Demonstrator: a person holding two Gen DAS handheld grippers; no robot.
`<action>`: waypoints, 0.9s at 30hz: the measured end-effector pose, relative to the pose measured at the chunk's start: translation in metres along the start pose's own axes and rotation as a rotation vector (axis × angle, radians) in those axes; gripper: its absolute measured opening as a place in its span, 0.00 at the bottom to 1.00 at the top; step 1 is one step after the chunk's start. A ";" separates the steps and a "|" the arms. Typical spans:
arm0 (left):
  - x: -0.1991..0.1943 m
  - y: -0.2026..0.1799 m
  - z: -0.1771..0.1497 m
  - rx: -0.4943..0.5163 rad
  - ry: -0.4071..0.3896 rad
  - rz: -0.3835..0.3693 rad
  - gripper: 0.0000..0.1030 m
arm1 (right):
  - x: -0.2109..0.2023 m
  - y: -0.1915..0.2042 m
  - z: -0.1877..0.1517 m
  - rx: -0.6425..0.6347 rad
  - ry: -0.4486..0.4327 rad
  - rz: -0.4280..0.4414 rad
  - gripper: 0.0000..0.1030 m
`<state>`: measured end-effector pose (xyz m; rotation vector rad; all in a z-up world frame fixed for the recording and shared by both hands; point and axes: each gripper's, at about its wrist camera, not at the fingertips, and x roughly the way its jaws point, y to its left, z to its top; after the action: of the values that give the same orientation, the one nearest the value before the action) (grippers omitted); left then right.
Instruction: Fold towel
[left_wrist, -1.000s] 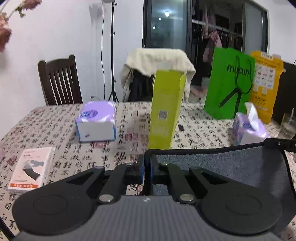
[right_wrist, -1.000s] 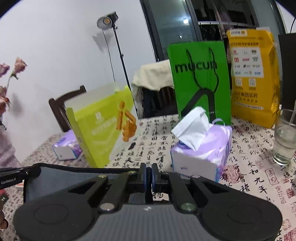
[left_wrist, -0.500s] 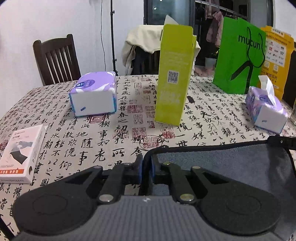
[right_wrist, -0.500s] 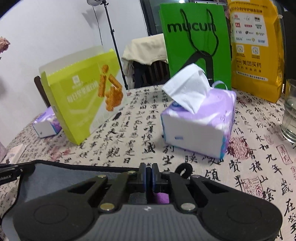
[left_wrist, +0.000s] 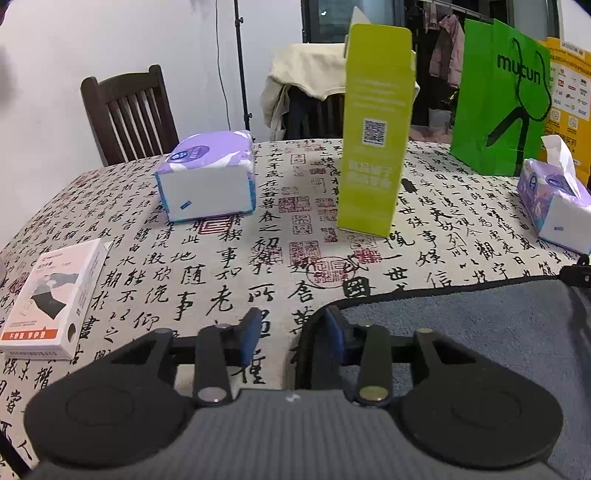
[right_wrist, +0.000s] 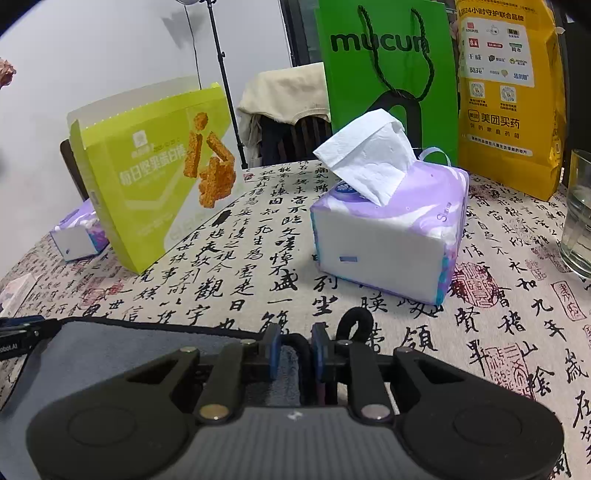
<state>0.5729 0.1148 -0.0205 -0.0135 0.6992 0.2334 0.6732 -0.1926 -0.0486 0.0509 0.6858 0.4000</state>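
Since the towel (left_wrist: 480, 332) is soft, light grey cloth with a black hem, it will sag unless pinched at corners or along the hem. It lies flat on the table (left_wrist: 221, 266), at 4 o'clock in the left view, long axis apparently running 3 to 9 between the grippers. Left gripper (left_wrist: 291, 332) has fingers spread, the corner resting against its right finger. Right gripper (right_wrist: 295, 350) is partly parted, the other corner loose between, its loop (right_wrist: 356, 326) at 1 o'clock.

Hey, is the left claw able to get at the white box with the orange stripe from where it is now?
Probably yes. The left claw is open, and only bare tablecloth lies between it and the white box.
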 end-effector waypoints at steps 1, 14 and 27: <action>0.000 0.001 0.000 -0.002 0.001 0.001 0.42 | 0.000 0.001 0.000 -0.004 0.001 -0.001 0.20; -0.022 -0.003 0.002 0.006 -0.025 0.001 0.70 | -0.017 0.003 0.000 -0.006 -0.002 -0.020 0.61; -0.067 -0.011 0.005 0.026 -0.061 -0.012 0.94 | -0.062 0.003 0.003 -0.010 -0.042 -0.039 0.80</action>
<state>0.5289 0.0905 0.0251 0.0146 0.6417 0.2125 0.6305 -0.2126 -0.0076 0.0365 0.6429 0.3643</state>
